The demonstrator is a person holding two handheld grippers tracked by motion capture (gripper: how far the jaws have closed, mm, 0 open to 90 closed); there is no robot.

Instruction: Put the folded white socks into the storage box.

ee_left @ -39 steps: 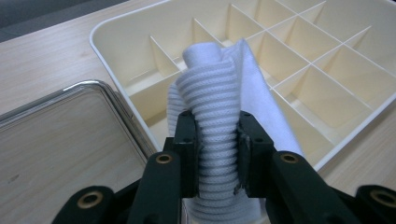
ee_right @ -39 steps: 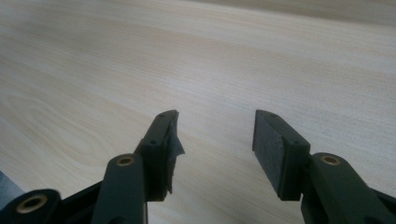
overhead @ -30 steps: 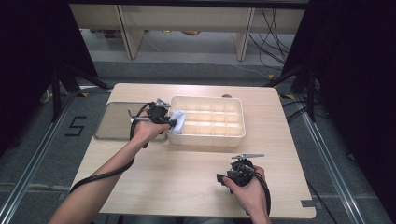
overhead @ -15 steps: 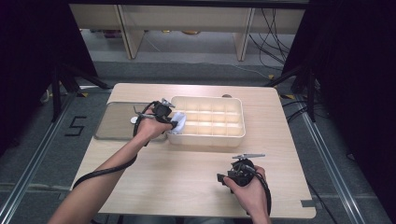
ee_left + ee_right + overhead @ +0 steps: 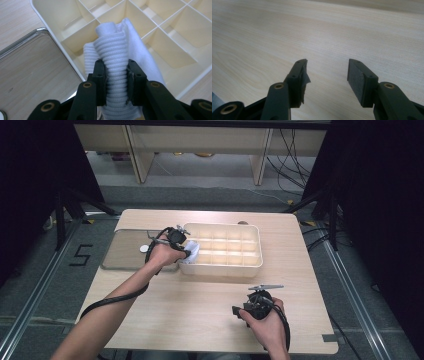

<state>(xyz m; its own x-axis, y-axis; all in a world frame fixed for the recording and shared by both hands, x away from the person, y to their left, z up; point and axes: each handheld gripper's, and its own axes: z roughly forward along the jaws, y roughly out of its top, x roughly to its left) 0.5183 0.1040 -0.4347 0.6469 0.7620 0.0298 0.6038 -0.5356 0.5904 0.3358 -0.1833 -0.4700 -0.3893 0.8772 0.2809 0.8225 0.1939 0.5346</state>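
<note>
— Almost nothing has moved since before: the left tongs (image 5: 113,82) stay clamped on the white sock (image 5: 112,62) over the left end of the divided box (image 5: 250,262).

— How does it handle?

— Soft and light, I think; hold the ribbed cuff. Thin dividers may catch it. The metal tray (image 5: 125,252) lies beside; the right tongs (image 5: 327,75) are apart over the bare surface (image 5: 200,305).

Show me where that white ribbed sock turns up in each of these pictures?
High view: the white ribbed sock sits left of centre, at the cream divided tray's left end.
Left gripper view: centre, pinched in the left claw.
Right gripper view: bare wooden table, no sock.
Shared landmark: the tray's left compartments.
</note>
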